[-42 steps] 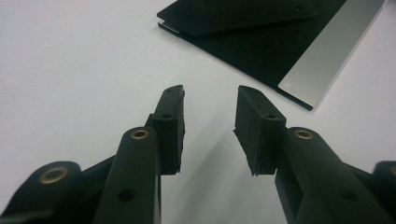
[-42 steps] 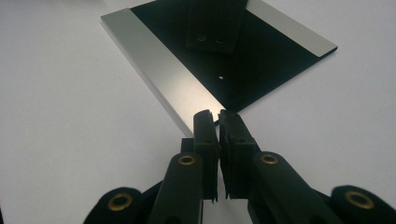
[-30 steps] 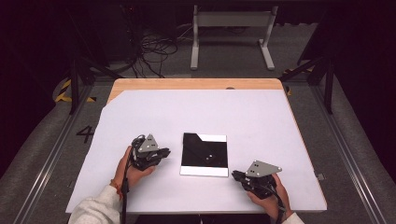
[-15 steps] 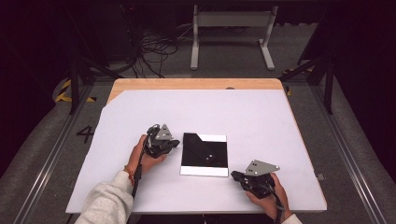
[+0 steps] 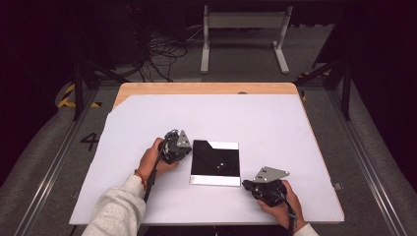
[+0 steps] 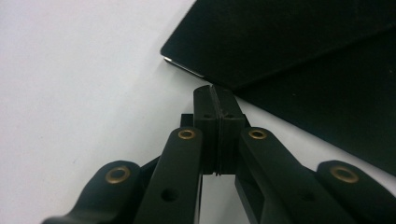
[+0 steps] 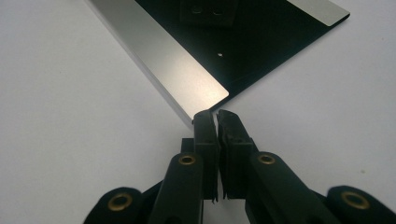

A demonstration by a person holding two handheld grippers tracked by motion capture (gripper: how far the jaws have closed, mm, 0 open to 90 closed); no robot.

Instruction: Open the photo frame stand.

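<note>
Two closed grippers are flanking a dark square plate on the white table.

From the high view, the black plate (image 5: 215, 162) is lying flat near the table's (image 5: 314, 147) front middle, its silver strip along the near edge; the left gripper (image 5: 178, 146) is sitting just beside its left edge, nearer the far corner, while the right gripper (image 5: 250, 184) is waiting at the near right corner. In the left gripper view, the jaws are pressed together, pinching nothing, tips pointing at the plate's edge just beyond them. In the right gripper view, the jaws are likewise closed and empty, tips almost touching the silver strip's (image 7: 168, 65) corner. Both hands are lying about equally close.
</note>
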